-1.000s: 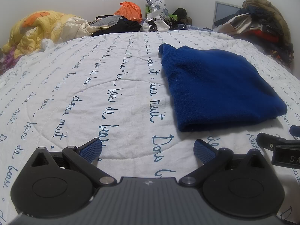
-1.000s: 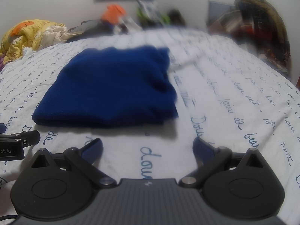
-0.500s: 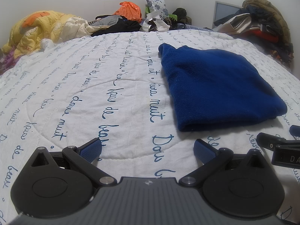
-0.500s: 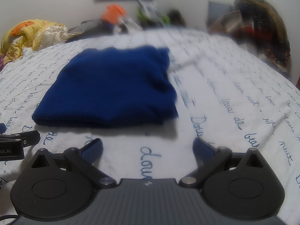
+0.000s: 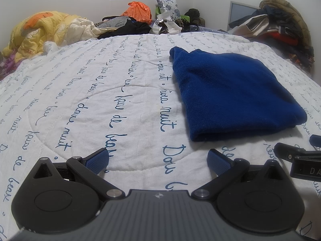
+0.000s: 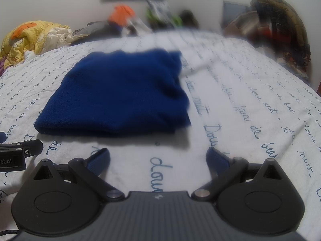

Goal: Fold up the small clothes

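A dark blue knitted garment (image 5: 232, 96) lies folded into a neat rectangle on the white quilt with blue script (image 5: 90, 100). In the right wrist view the garment (image 6: 120, 96) lies ahead and left of centre. My left gripper (image 5: 158, 160) is open and empty, low over the quilt, short of the garment's near left corner. My right gripper (image 6: 158, 158) is open and empty, just short of the garment's near edge. Each gripper shows at the edge of the other's view: the right one (image 5: 301, 160) and the left one (image 6: 18, 152).
A yellow crumpled duvet (image 5: 40, 32) lies at the far left. An orange bag (image 5: 138, 12) and dark clothes (image 5: 128, 28) sit at the head of the bed. A heap of coats and clothes (image 5: 280, 26) stands at the far right.
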A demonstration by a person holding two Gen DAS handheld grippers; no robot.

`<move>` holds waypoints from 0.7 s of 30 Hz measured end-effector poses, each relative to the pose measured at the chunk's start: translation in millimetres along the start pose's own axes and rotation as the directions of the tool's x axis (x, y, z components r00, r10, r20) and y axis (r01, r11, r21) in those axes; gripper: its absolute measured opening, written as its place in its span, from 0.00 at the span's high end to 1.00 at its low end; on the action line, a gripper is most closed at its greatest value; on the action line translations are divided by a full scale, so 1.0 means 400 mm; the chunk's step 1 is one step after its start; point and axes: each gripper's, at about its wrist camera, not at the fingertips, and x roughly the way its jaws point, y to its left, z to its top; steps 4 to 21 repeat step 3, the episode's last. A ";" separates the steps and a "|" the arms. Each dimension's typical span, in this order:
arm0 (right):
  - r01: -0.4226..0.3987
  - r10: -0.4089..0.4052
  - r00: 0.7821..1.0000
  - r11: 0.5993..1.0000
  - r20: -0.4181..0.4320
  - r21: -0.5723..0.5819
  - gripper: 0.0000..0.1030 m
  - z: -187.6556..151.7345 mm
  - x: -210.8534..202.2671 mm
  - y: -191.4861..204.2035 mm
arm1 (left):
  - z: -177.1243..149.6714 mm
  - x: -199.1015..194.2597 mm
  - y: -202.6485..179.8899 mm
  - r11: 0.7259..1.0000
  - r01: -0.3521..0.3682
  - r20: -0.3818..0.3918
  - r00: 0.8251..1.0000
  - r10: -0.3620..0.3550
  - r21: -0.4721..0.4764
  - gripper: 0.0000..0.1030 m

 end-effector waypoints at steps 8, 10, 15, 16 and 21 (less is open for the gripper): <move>-0.002 0.002 1.000 1.000 -0.001 0.000 0.00 0.000 -0.001 -0.001 | 0.002 -0.009 0.003 1.000 0.002 0.025 1.000 -0.001 -0.002 0.00; -0.002 0.002 1.000 1.000 -0.001 0.000 0.00 0.000 -0.001 -0.001 | 0.002 -0.009 0.003 1.000 0.002 0.025 1.000 -0.001 -0.002 0.00; -0.002 0.002 1.000 1.000 -0.001 0.000 0.00 0.000 -0.001 -0.001 | 0.002 -0.009 0.003 1.000 0.002 0.025 1.000 -0.001 -0.002 0.00; -0.002 0.002 1.000 1.000 -0.001 0.000 0.00 0.000 -0.001 -0.001 | 0.002 -0.009 0.003 1.000 0.002 0.025 1.000 -0.001 -0.002 0.00; -0.002 0.002 1.000 1.000 -0.001 0.000 0.00 0.000 -0.001 -0.001 | 0.002 -0.009 0.003 1.000 0.002 0.025 1.000 -0.001 -0.002 0.00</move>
